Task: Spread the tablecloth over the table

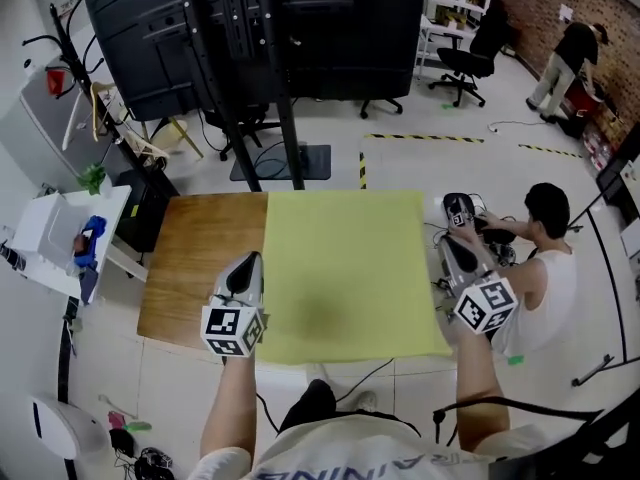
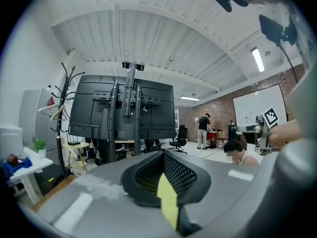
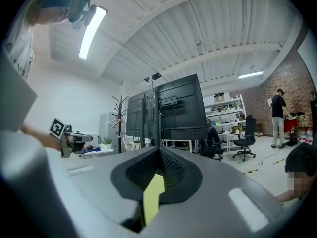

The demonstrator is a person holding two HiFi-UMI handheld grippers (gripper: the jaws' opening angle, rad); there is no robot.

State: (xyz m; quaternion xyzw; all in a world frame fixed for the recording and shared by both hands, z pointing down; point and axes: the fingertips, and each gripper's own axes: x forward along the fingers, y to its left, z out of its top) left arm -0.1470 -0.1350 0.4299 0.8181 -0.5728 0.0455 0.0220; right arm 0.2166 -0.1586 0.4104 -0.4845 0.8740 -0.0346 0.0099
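From the head view I see the yellow-green tablecloth [image 1: 345,268] lying flat over the right part of the wooden table [image 1: 195,258], its far hem along the table's far edge and its right side at the table's right edge, while the left part of the top is bare wood. The left gripper [image 1: 248,263] sits at the cloth's near left corner, by the table's near edge, and the right gripper [image 1: 453,248] at the cloth's near right corner. In the left gripper view the jaws of the left gripper [image 2: 166,180] are clenched together on a thin fold of the tablecloth [image 2: 168,202]; in the right gripper view the right gripper [image 3: 156,175] pinches a like strip of tablecloth [image 3: 152,197]. A large black screen stand [image 1: 260,28] rises beyond the far edge, and a seated person [image 1: 545,258] is just beside the right edge
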